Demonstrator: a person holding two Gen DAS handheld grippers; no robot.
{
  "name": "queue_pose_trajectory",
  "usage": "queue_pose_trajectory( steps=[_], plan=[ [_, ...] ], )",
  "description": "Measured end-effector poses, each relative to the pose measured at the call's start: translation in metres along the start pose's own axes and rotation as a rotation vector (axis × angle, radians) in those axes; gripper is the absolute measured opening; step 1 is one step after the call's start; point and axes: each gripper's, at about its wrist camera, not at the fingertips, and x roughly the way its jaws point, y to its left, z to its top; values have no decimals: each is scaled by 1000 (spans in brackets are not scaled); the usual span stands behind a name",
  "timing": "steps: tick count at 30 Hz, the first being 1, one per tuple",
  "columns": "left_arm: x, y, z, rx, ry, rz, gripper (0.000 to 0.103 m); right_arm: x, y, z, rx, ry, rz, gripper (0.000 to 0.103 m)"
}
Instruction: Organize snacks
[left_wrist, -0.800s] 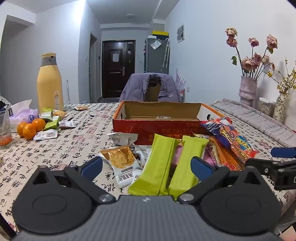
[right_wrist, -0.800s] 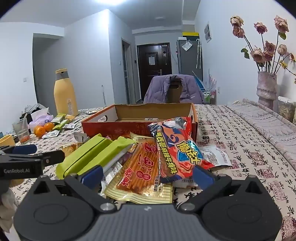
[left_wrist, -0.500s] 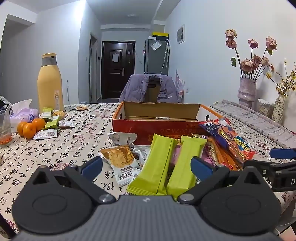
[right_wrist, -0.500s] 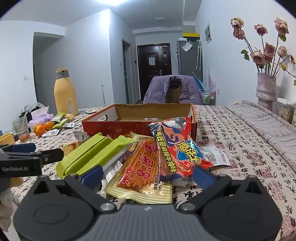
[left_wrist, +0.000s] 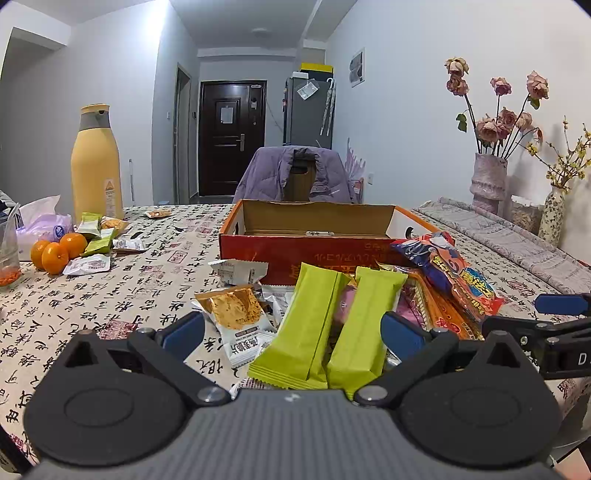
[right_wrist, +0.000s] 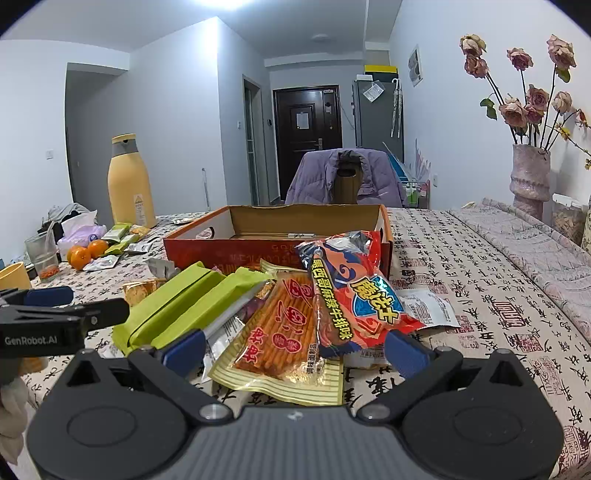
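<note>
Calligraphy-print cloth covers the table (left_wrist: 92, 295), w/ a dark door and a chair draped in a purple jacket at the far end.

Left wrist view: left gripper (left_wrist: 291, 328) is spread wide, nothing between the blue pads, hovering low over the near edge of the snack pile. Directly ahead lie two green bars (left_wrist: 328, 325) side by side, a pink pack wedged btwn them. Just left is a small biscuit packet (left_wrist: 236, 314); to the right, an orange strip pack and a blue-red chip bag (left_wrist: 454, 273) leaning on the box. Red cardboard box (left_wrist: 306, 236) sits open-topped behind the pile; from here it looks empty, though its floor is mostly hidden. A second cluster of snacks lies far left by the oranges (left_wrist: 55, 251) and yellow bottle (left_wrist: 96, 162).

Right wrist view: right gripper (right_wrist: 295, 349) is likewise fully spread and holding nothing, pointed at the orange strip pack (right_wrist: 280, 328) w/ the chip bag overlapping its right edge. Left gripper's fingertip shows at frame left, near the green bars.

Advice, as a judgement: nothing looks sorted yet, so take top items first. Right should lift the chip bag before the strip pack beneath, pinching a flat sealed edge rather than the puffy middle. Left should take one green bar across its narrow width, not both, then drop it flat in the box. Keep the two tools apart since they stand close.
</note>
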Motion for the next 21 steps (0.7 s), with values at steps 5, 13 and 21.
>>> queue_pose_trajectory(
  steps=[5, 13, 21],
  plan=[
    [0, -2, 0, 3, -1, 0, 103, 0, 0, 0, 3, 2, 1, 103],
    [-1, -3, 0, 3, -2, -2, 103, 0, 0, 0, 4, 3, 2, 103],
    [-3, -3, 0, 3, -4, -2, 103, 0, 0, 0, 7, 3, 2, 103]
  ],
)
